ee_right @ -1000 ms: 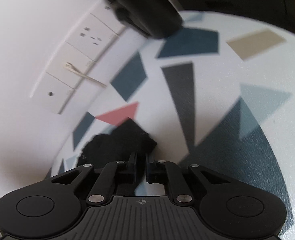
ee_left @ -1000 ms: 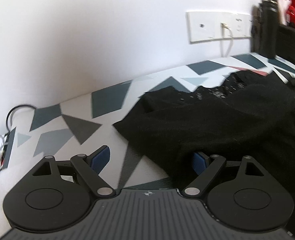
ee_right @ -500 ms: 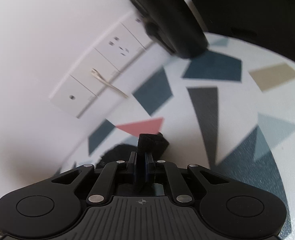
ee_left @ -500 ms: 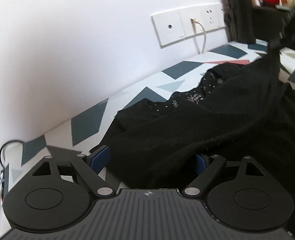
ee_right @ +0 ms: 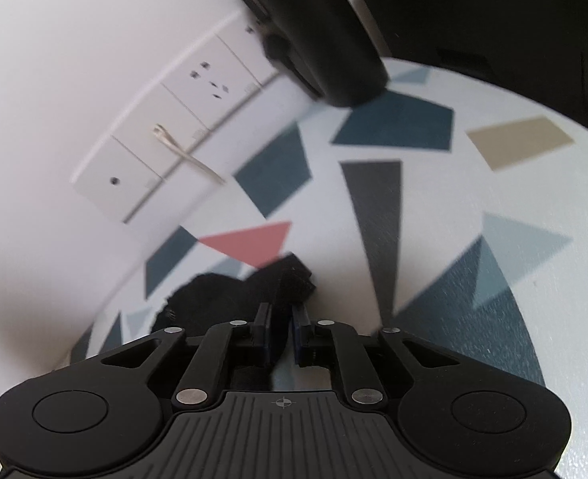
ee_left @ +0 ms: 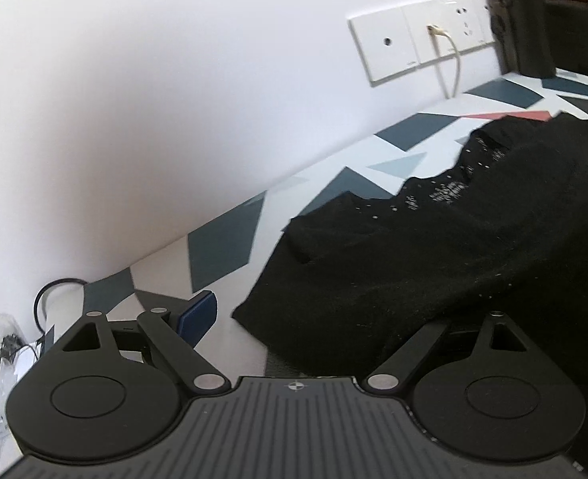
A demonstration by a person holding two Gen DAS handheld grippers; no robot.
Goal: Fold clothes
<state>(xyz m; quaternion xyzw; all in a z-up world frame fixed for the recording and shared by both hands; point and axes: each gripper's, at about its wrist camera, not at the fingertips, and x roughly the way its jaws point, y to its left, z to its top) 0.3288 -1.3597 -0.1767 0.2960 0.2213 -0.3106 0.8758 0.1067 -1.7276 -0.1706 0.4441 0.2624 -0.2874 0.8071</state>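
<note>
Patterned tabletop [ee_left: 222, 247]: black garment [ee_left: 433, 255] spread. Left gripper [ee_left: 318, 319] spread wide; right gripper [ee_right: 281, 325] pinching garment edge.

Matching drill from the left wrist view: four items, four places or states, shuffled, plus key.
1. garment
2. cable
3. bottle
4. left gripper

A. jaws wide open
B. standing by the wall, far right
C. spread on the table
D. plugged into the socket panel

Pairs: 1-C, 2-D, 3-B, 4-A
</note>
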